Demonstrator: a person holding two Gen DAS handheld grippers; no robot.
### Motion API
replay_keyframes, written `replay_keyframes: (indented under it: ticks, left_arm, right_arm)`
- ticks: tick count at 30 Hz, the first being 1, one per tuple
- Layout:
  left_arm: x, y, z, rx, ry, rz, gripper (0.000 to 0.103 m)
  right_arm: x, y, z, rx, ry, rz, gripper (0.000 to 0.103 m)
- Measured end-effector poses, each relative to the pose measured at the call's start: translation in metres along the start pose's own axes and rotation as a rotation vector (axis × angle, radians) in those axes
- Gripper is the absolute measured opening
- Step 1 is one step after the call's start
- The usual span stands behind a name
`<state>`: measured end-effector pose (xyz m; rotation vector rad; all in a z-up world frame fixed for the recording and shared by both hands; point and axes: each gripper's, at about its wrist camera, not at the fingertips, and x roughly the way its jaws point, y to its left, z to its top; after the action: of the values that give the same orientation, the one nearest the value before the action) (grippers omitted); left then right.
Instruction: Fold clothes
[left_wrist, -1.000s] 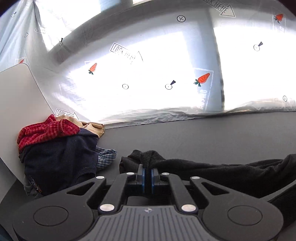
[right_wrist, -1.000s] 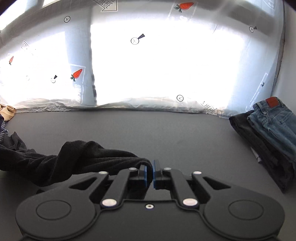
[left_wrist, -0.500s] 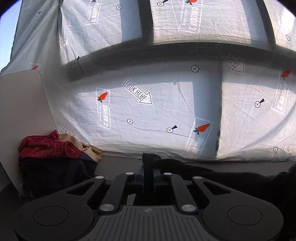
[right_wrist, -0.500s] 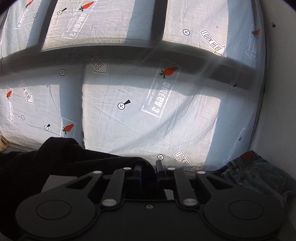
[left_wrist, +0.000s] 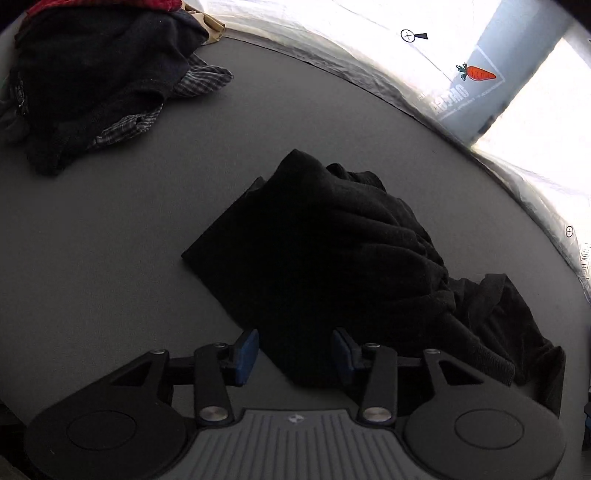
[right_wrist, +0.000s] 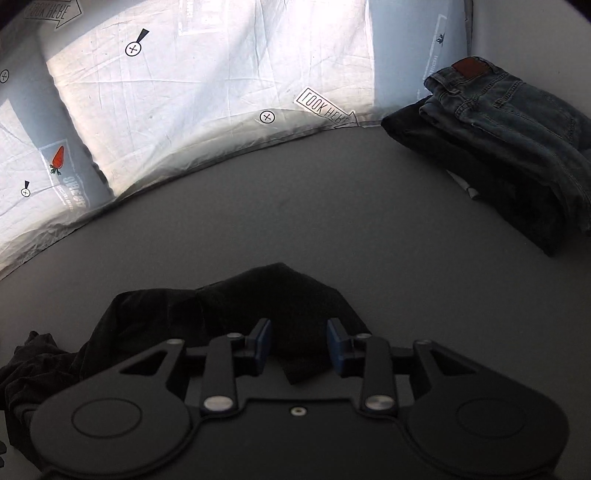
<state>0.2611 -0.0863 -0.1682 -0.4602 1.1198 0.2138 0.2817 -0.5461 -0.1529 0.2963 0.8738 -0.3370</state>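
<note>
Black garment (left_wrist: 332, 258) lies rumpled on the grey surface (left_wrist: 110, 240), one straight folded edge toward the left, the rest bunched. Left tool (left_wrist: 294, 354): jaws opening, cloth edge between the blue pads but not pinched, so released. Right tool (right_wrist: 299, 345): jaws opening too, a corner of the same garment (right_wrist: 229, 306) between the pads, let go.

Step in hand, as I judge it: a fold just laid down and being released. Next move calls for flattening the bunched part and re-gripping two edges for another fold.

Left view only: heap of unfolded clothes (left_wrist: 96, 74), dark and checked pieces, well apart at far left. Right view only: folded jeans (right_wrist: 517, 122) stacked on a dark folded item at far right, against the printed sheet (right_wrist: 221, 74).
</note>
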Motion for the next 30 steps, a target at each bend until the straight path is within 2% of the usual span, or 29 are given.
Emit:
replay_keyframes:
  ticks: [4, 8, 12, 21, 26, 30]
  left_arm:
    - [0.01, -0.025, -0.008, 0.096, 0.083, -0.06, 0.062]
    - [0.019, -0.059, -0.009, 0.206, 0.12, -0.087, 0.065]
    - [0.025, -0.09, -0.01, 0.356, 0.136, -0.08, 0.072]
    - [0.044, -0.139, -0.018, 0.588, 0.174, -0.062, 0.08]
    - [0.055, -0.159, -0.022, 0.654, 0.177, -0.038, 0.084]
    - [0.065, -0.155, -0.014, 0.59, 0.17, 0.014, 0.083]
  right_arm:
    - [0.017, 0.003, 0.002, -0.001, 0.042, 0.01, 0.036]
    - [0.029, 0.012, -0.001, -0.038, 0.071, 0.009, 0.036]
    - [0.039, 0.023, -0.004, -0.082, 0.092, 0.013, 0.037]
    - [0.055, 0.044, -0.007, -0.148, 0.129, 0.033, 0.04]
    - [0.065, 0.054, -0.004, -0.199, 0.125, 0.034, 0.041]
    - [0.081, 0.061, 0.0, -0.24, 0.143, -0.018, 0.042]
